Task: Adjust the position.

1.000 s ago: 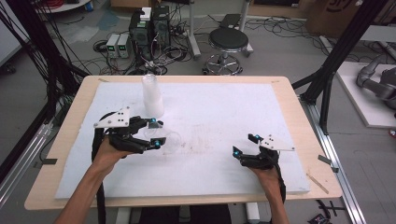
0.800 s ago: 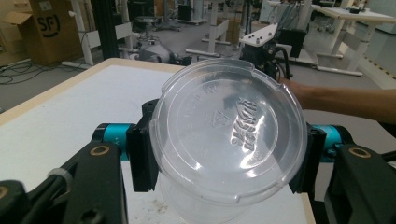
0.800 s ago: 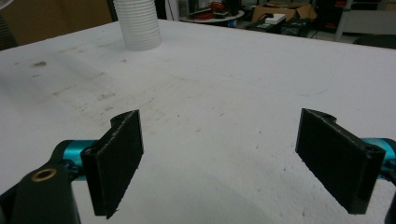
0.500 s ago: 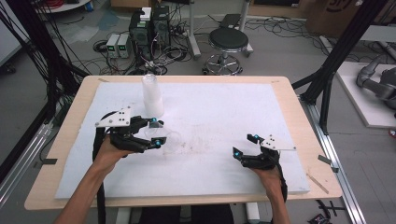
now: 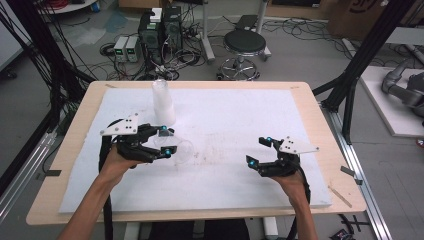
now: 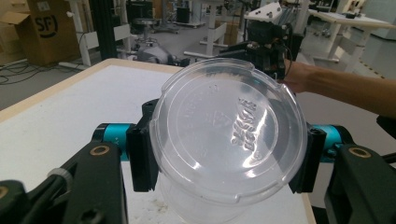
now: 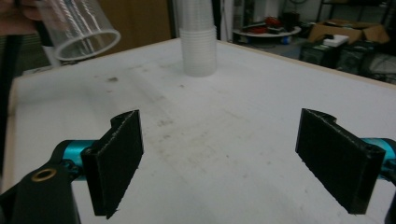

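We count one clear plastic cup (image 6: 224, 135) held off the table, one stack of clear cups (image 5: 163, 103) standing on the board, one white board (image 5: 240, 175), one wooden table (image 5: 330, 135), two handheld grippers, one round stool (image 5: 244, 46) behind

Table layout, seen from above

Stack of cups (image 5: 163, 103) stands on the mat (image 5: 240, 115), upper left of centre; just below it a single cup (image 5: 176, 148) sits between the left gripper's (image 5: 164, 141) jaws; right gripper (image 5: 260, 150) lower right, well apart; stool (image 5: 244, 47) behind the table (image 5: 320, 120), top centre.
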